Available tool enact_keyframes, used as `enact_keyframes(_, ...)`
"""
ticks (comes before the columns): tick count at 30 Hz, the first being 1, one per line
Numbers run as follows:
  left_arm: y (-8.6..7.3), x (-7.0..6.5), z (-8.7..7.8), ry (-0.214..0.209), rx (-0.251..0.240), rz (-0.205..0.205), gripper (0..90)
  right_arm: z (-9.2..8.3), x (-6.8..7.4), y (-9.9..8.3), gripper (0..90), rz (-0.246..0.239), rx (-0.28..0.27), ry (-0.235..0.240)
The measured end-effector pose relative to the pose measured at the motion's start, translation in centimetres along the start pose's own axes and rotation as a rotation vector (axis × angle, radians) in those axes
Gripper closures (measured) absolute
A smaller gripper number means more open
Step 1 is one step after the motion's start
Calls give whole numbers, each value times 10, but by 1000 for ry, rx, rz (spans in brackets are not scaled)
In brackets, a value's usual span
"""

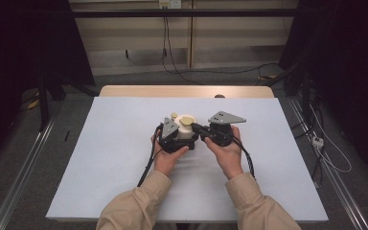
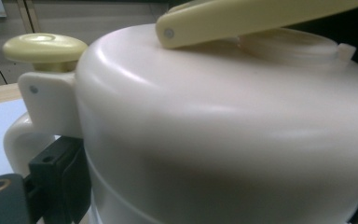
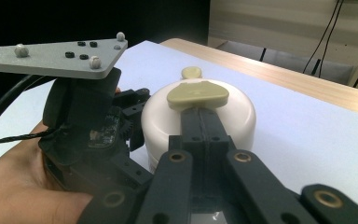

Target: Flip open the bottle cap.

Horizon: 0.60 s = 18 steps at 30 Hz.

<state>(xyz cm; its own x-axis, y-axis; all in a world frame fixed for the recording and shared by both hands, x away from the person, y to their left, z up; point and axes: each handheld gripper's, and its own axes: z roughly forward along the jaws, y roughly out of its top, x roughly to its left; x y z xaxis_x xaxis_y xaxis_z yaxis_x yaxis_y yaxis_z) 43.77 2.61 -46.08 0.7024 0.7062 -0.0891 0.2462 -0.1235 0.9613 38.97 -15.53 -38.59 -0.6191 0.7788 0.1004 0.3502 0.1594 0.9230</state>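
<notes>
One cream lidded pot (image 1: 186, 128), mid-table, bearing one yellow knob (image 1: 174, 115) and one yellow lid handle (image 3: 197, 94). Two grippers: left gripper (image 1: 173, 136), right gripper (image 1: 197, 128). One white table cover (image 1: 100, 158).

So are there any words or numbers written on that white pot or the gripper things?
No readable text anywhere.
White pot: plain, no label.
Yellow lid flap: no words.
Left gripper and right gripper: only screws and dots on the grey plates, no writing.
</notes>
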Motion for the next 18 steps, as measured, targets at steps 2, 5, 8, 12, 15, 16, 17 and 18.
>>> enact_keyframes(2, 0, 0, 0, 0, 0, 0, 61, 0, 0, 0, 900, -2, -2, -2)
enact_keyframes(5, 0, 0, 0, 1, 0, 0, 61, 1, 0, 0, 900, 3, -3, -1)
enact_keyframes(8, 0, 0, 0, 1, 0, 1, 61, 1, 0, 0, 900, 6, -7, -1)
enact_keyframes(12, 0, 0, 0, 2, 0, 1, 61, 3, 1, 1, 900, 3, -6, 3)
enact_keyframes(15, 0, 0, 0, 2, 0, 1, 61, 4, 2, 2, 900, -1, -7, 4)
enact_keyframes(16, 0, 0, 0, 2, 1, 1, 61, 4, 2, 2, 900, 0, -6, 6)
enact_keyframes(17, 0, 0, 0, 1, 1, 1, 61, 4, 2, 2, 900, 1, -8, 7)
enact_keyframes(18, 0, 0, 0, 1, 1, 1, 61, 5, 3, 3, 900, 2, -7, 6)
